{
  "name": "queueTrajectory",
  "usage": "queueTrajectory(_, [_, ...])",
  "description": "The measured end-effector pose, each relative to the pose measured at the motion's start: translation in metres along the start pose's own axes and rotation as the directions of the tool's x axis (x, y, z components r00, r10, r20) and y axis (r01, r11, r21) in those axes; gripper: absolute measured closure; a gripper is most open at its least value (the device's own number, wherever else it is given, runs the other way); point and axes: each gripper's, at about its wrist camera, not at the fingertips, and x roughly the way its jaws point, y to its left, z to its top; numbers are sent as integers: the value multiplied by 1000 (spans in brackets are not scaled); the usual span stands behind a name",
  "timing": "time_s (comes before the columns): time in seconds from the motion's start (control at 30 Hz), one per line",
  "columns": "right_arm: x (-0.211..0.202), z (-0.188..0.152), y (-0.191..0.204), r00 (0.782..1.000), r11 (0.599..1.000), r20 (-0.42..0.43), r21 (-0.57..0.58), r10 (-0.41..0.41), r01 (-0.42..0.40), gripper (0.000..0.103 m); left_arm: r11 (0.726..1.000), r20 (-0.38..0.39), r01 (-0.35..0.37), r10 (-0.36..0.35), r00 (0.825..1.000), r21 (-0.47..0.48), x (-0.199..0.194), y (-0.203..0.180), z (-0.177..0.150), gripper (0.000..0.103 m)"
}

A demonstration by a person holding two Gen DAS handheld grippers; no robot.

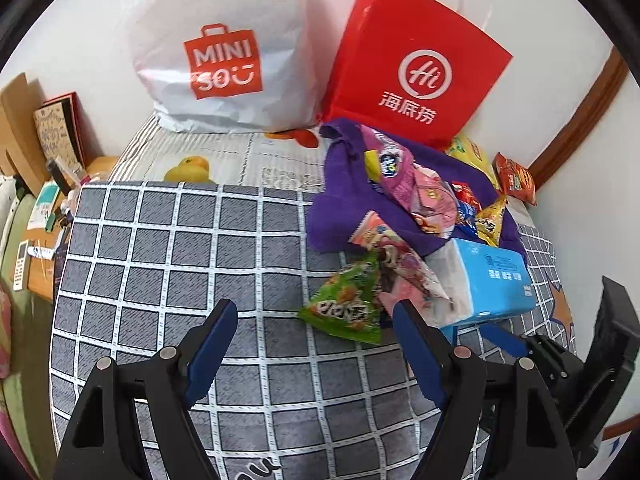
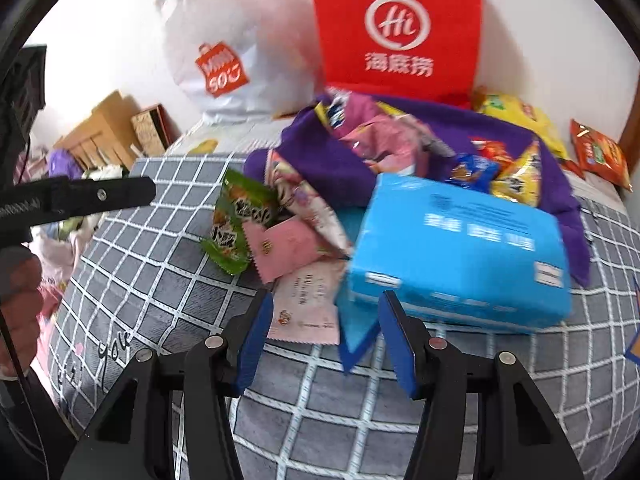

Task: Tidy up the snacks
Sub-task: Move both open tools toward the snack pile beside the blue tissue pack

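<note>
Grey checked bedding carries everything, a white wall behind. Both grippers hang over it with blue fingers spread, grasping nothing: the left gripper just short of a green snack packet, the right gripper above a pale pink sachet beside a blue tissue pack. Sorting looks barely begun: snacks lie heaped on a purple cloth, none visibly bagged. Beyond stand a red Haidilao bag and a white Miniso bag. Open bedding lies left; the wall crowds the right.
</note>
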Motion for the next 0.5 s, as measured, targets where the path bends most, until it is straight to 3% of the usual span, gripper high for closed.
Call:
queueTrajectory(0.2, [25, 1, 9, 999, 1000, -51, -20, 0, -1, 48, 1000, -29, -4, 4, 1000, 4, 5, 6, -2, 25])
queueTrajectory(0.33, [28, -2, 9, 998, 999, -67, -48, -17, 13, 48, 998, -40, -24, 27, 999, 66, 3, -2, -1, 25])
queueTrajectory(0.5, [27, -4, 3, 998, 1000, -57, 8, 17, -17, 48, 995, -29, -15, 18, 999, 103, 4, -13, 1, 25])
